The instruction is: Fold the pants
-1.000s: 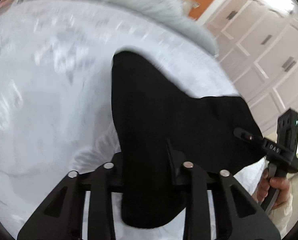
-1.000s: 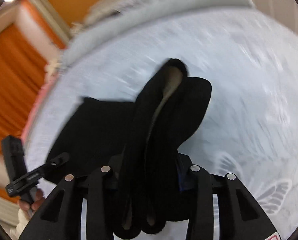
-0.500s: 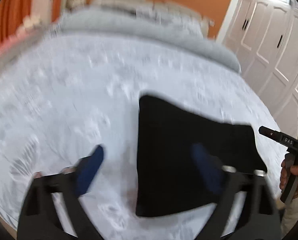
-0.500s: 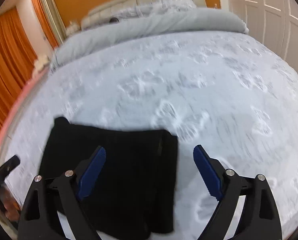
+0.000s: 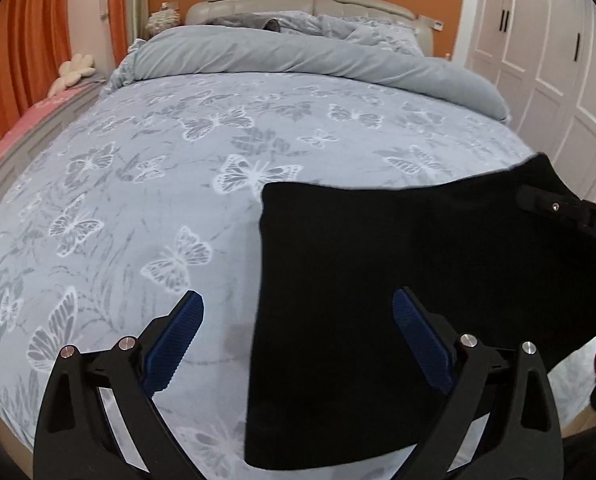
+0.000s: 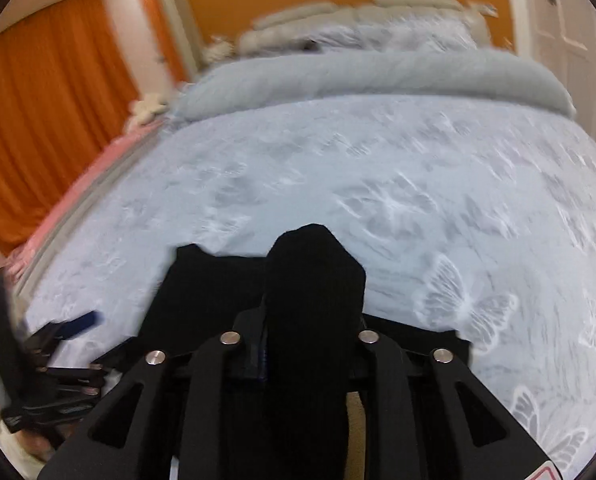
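From the left wrist view, orange curtains (image 5: 14, 60) hung at the far left, with a pink strip (image 5: 30, 120) running along the side of the bed (image 5: 146, 184). The bed was covered in a pale blue sheet printed with butterflies, and a grey duvet (image 5: 298, 56) lay rolled across it near the headboard (image 5: 298, 2).

The left gripper (image 5: 298, 328) hovered low over the near part of the bed with its jaws spread wide and nothing between the blue pads (image 5: 176, 344). Its left finger stood over bare sheet; its right finger stood over the black pants (image 5: 397, 288). The pants lay folded into a flat, roughly rectangular shape on the near right part of the bed, their left edge straight and running between the two fingers. Further right, the tip of the right gripper (image 5: 553, 210) reached in over the far right corner of the pants, and white wardrobe doors (image 5: 545, 48) filled the wall behind.

The right wrist view was blurred. The left gripper showed dimly at the lower left edge, beside the pants. In the middle, the right gripper's jaws had just been closing and were clamped on a bunched fold of the pants, which stuck up between the fingers, while the rest of the cloth lay on the sheet to the left.
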